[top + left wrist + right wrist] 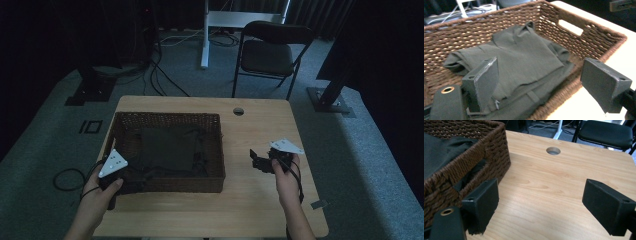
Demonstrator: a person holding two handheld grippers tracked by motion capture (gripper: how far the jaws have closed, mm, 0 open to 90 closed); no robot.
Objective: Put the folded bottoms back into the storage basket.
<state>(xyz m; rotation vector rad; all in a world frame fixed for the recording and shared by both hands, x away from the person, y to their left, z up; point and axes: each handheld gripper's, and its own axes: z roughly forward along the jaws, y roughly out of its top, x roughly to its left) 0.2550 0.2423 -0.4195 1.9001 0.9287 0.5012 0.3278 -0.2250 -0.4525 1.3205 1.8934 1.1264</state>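
My left gripper is spread wide over the near left corner of the wicker basket, holding nothing; my right gripper gapes empty above the worktop's right side. The dark folded garment lies rumpled inside the basket, so lifting it out seems not yet begun.

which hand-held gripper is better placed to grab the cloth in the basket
Left. The left hand-held gripper is open at the basket rim, aimed at the cloth. The right hand-held gripper is open over bare table.
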